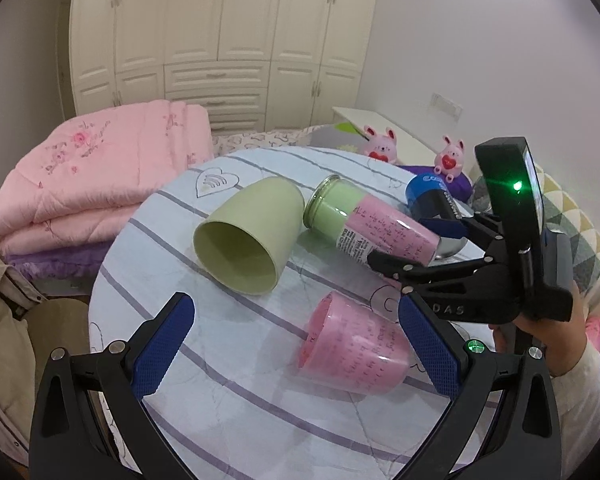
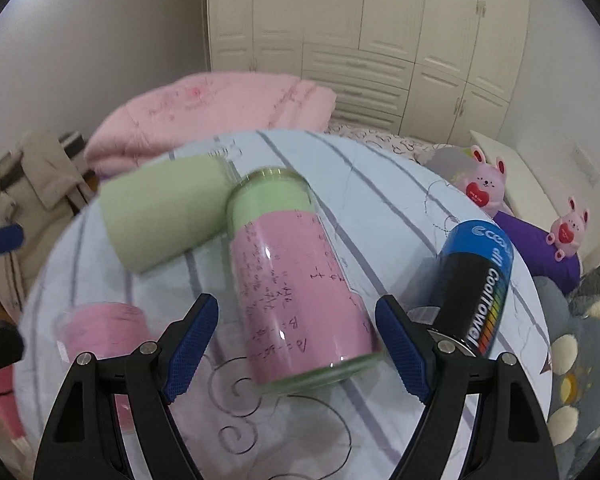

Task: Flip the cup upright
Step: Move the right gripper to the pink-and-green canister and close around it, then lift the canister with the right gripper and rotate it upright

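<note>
Several cups lie on their sides on a round table (image 1: 236,400) with a striped cloth. A plain green cup (image 1: 248,236) lies at the middle, mouth toward me. A glass cup with green and pink paper inside (image 1: 364,224) lies right of it; in the right wrist view this cup (image 2: 296,276) lies between my open right gripper's (image 2: 296,344) pads. A clear cup lined with pink paper (image 1: 356,344) lies near my open left gripper (image 1: 296,344), beside its right pad (image 1: 428,352). It also shows in the right wrist view (image 2: 104,332). The right gripper (image 1: 416,244) shows at the glass cup's base.
A blue and black canister (image 2: 476,288) lies on the table right of the glass cup. A folded pink quilt (image 1: 88,192) lies on the bed behind the table. Two pink plush rabbits (image 1: 384,146) sit at the back right. A white wardrobe (image 1: 220,40) fills the far wall.
</note>
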